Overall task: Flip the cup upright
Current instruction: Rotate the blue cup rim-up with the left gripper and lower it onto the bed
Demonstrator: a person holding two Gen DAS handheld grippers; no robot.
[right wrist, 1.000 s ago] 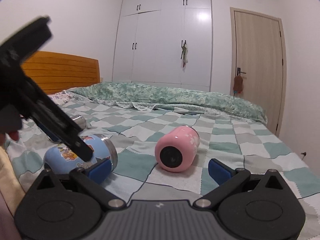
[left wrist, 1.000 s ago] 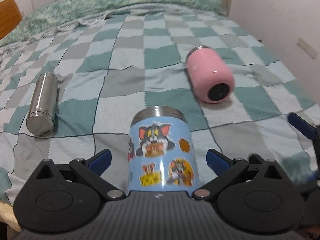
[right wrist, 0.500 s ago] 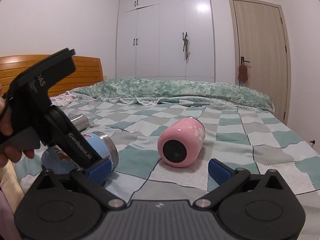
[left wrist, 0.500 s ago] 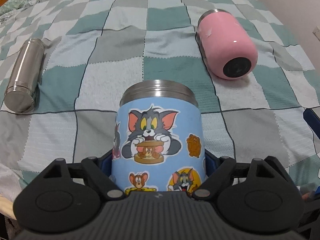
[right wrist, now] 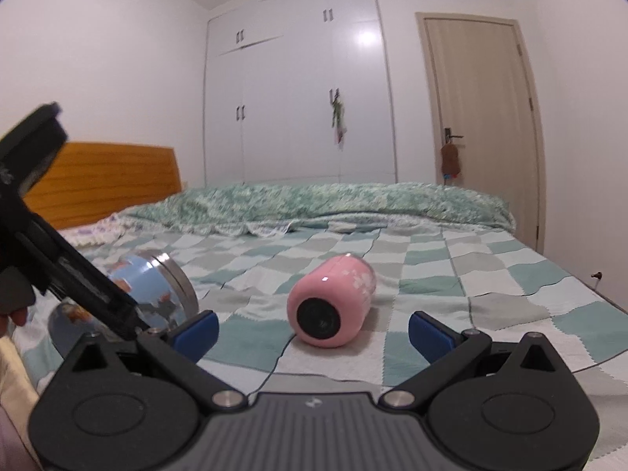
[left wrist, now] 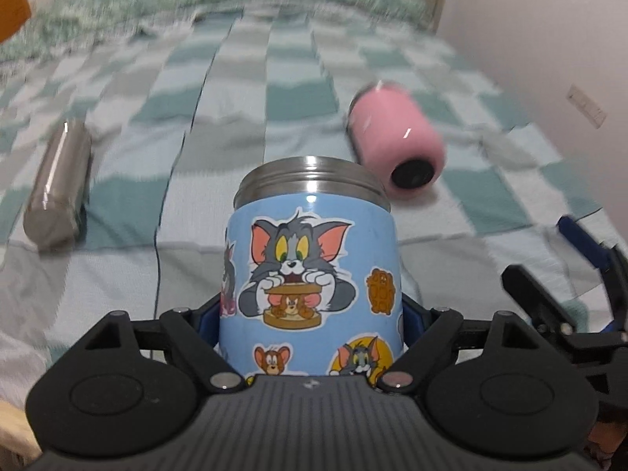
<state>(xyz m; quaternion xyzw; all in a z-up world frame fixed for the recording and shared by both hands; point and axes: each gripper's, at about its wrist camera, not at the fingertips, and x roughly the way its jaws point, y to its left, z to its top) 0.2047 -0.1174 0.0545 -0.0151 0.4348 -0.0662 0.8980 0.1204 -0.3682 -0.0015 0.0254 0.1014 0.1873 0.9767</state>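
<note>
A light-blue cup with cartoon stickers and a steel rim (left wrist: 310,274) is clamped between the fingers of my left gripper (left wrist: 310,318). In the right wrist view the blue cup (right wrist: 153,294) is lifted off the bed and tilted, rim up and to the right, with the left gripper (right wrist: 114,310) around it. A pink cup (left wrist: 396,149) lies on its side on the checkered bedspread, its dark base toward me; it also shows in the right wrist view (right wrist: 333,306). My right gripper (right wrist: 312,331) is open and empty, low over the bed just before the pink cup.
A steel bottle (left wrist: 59,184) lies on its side at the left of the bedspread (left wrist: 235,90). A rumpled green quilt (right wrist: 333,204) lies at the far end. A wooden headboard (right wrist: 102,180), a white wardrobe (right wrist: 298,90) and a door (right wrist: 482,125) stand behind.
My left gripper closed on the blue cup and has lifted and tilted it, rim rising. The right gripper has stayed open and shifted only slightly.
</note>
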